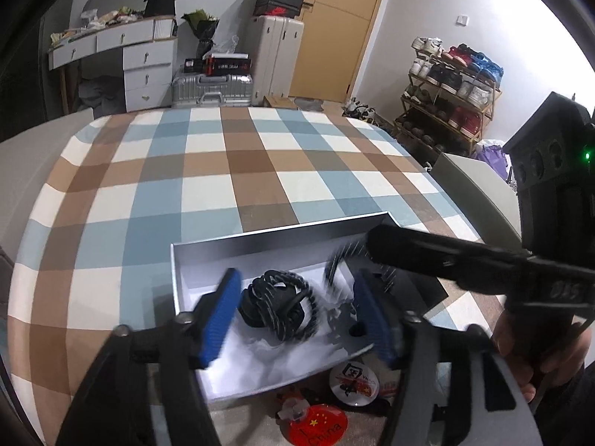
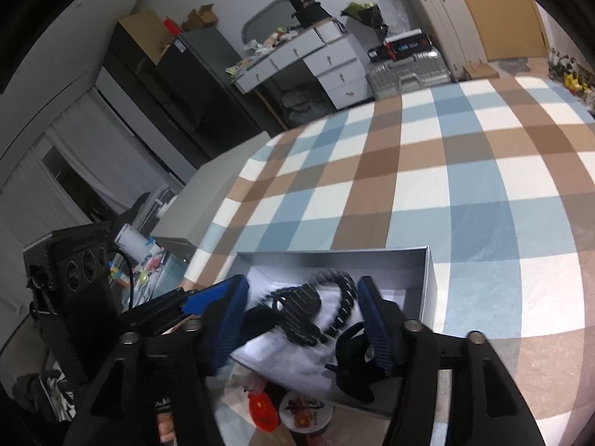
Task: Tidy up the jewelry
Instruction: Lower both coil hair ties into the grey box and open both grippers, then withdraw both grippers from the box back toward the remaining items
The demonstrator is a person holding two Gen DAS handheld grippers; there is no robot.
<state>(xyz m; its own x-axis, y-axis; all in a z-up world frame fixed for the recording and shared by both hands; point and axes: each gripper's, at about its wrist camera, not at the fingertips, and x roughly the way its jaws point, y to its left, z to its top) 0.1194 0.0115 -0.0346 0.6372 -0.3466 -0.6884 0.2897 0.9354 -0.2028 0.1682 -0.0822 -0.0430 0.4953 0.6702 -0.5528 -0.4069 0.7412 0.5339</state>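
A shallow grey box [image 1: 282,232] with white lining lies on the checked bedspread. A pile of black beaded jewellery [image 1: 279,304] rests inside it. My left gripper [image 1: 297,316] stands open over the box, its blue pads on either side of the pile without touching it. In the right wrist view my right gripper [image 2: 303,319] is also open above the same black beads [image 2: 308,308], pads clear of them. One finger of the right gripper [image 1: 427,256] crosses the box's right end, with a blurred beaded strand [image 1: 342,260] by its tip. A black clip-like piece [image 2: 353,356] lies in the box.
Round badges lie just outside the box's near wall: a red one [image 1: 316,425] and a white one [image 1: 353,377]. The checked bedspread [image 1: 223,171] stretches beyond the box. A hand [image 1: 539,353] holds the right gripper. Drawers, suitcases and a shoe rack stand beyond the bed.
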